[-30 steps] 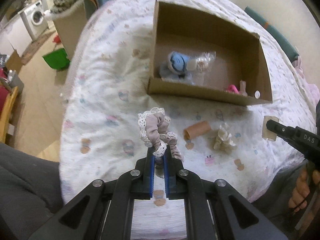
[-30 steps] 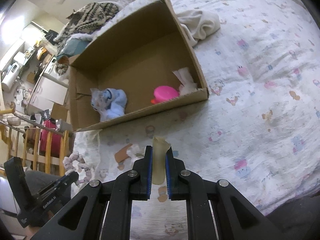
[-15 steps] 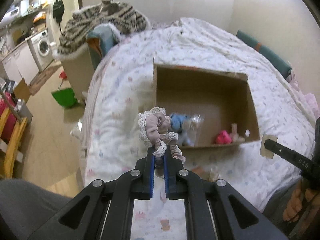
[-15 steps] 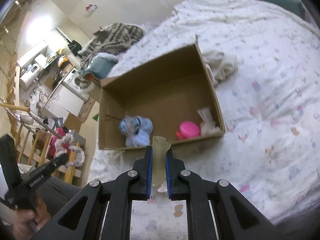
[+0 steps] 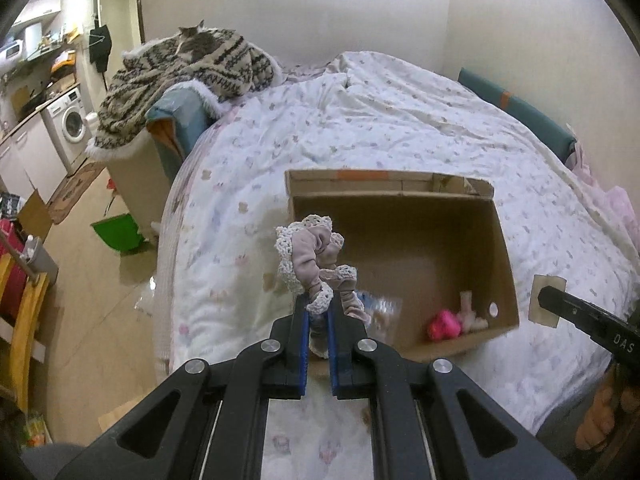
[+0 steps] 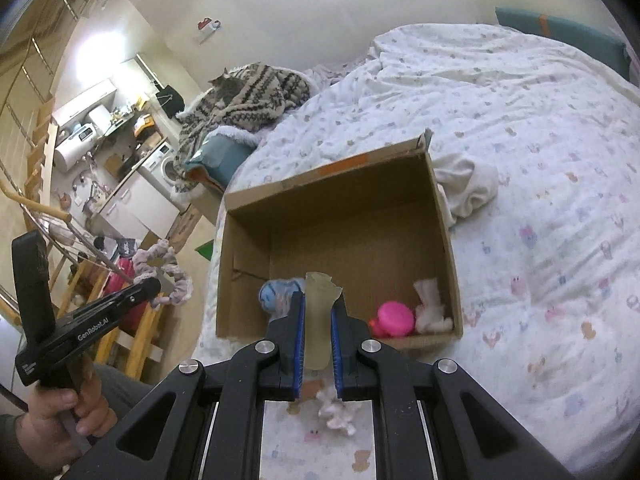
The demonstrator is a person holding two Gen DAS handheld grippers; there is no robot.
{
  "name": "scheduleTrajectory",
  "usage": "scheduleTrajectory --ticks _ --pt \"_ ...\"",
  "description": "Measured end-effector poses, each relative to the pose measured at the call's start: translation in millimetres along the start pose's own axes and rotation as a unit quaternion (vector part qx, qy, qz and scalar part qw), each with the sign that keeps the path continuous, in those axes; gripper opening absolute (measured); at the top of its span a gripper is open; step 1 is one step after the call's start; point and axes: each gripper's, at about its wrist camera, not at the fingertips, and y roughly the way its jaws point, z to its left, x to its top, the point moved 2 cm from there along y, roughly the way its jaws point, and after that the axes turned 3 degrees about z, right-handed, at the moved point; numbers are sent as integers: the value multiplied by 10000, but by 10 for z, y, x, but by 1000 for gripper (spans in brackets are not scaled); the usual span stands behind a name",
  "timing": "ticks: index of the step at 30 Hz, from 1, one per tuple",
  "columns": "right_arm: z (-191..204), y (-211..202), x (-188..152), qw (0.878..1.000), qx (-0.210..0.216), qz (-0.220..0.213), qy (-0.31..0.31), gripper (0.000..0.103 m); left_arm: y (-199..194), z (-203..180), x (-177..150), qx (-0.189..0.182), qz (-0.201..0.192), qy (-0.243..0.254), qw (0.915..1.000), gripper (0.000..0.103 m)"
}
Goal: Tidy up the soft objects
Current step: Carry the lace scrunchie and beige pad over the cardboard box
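Cardboard box (image 6: 344, 216) with 3 soft items; 2 grippers' fingers clamped on scrunchie (image 5: 312, 260), pale sponge (image 6: 319, 312).

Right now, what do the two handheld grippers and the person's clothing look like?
Both are matte black plastic. The left gripper and right gripper each have two narrow fingers lined with blue pads, joined by triangular cut-out links with silver rivets. The left one's side reads "GenRobot.AI" in white; the right one's shows "DAS". Dark grey clothing shows by the handles. No cables visible.
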Motion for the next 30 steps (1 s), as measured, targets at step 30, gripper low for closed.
scheduleTrajectory --ticks 30 --pt "-461 965 115 9959 -363 783 267 13 1122 -237 123 -429 128 -168 9989 8"
